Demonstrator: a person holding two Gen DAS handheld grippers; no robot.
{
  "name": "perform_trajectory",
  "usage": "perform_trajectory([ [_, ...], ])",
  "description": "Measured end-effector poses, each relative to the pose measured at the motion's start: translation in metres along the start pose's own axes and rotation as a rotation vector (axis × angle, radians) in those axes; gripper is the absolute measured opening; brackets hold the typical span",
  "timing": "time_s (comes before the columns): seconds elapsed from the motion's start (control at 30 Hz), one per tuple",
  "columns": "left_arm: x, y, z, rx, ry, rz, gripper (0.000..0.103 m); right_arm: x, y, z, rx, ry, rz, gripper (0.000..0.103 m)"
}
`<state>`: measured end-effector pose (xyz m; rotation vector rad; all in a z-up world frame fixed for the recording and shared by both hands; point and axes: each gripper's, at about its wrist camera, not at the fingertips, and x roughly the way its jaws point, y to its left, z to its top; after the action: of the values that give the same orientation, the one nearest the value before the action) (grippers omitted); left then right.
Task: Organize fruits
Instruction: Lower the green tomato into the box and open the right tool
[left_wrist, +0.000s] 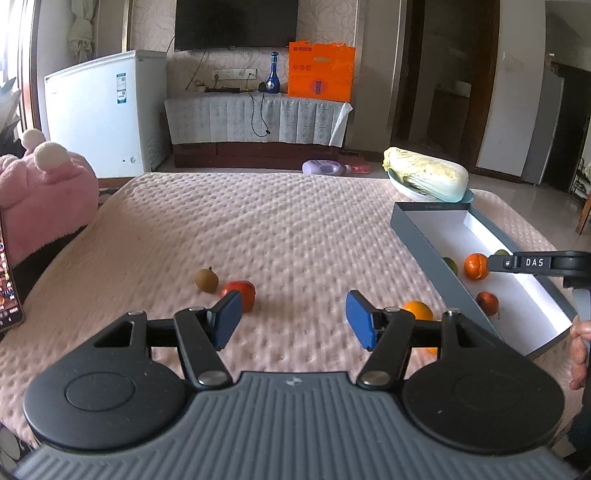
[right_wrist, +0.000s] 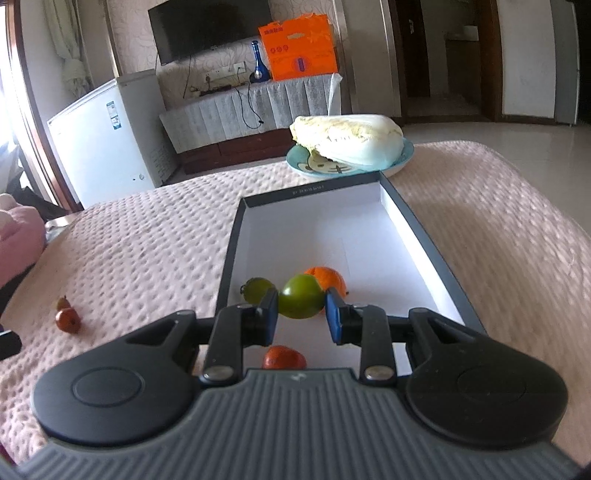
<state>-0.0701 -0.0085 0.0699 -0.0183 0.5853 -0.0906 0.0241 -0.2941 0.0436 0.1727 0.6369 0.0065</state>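
Green fruit (right_wrist: 301, 301) sits clamped in the right hand-held gripper (right_wrist: 301, 314) over the box (right_wrist: 417, 221), tangerine (right_wrist: 328, 278) at one o'clock. Lower gently before releasing. Left hand-held gripper (left_wrist: 293, 317) gapes empty, red fruit (left_wrist: 242, 293) at eleven.

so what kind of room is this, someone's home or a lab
Most likely a lived-in home, a bedroom or living room: a wall-mounted TV above a cloth-covered cabinet, a white chest freezer, and a pink quilted bedspread serving as the work surface.
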Motion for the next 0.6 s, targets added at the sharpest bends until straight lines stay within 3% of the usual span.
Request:
perform_trajectory([
  [0.6, 0.0087, -0.0026, -0.0015, -0.007, 0.029, 0.005, 0.068, 0.0011, -0.0062, -0.0002, 0.033, 0.024, -0.006, 0.032],
])
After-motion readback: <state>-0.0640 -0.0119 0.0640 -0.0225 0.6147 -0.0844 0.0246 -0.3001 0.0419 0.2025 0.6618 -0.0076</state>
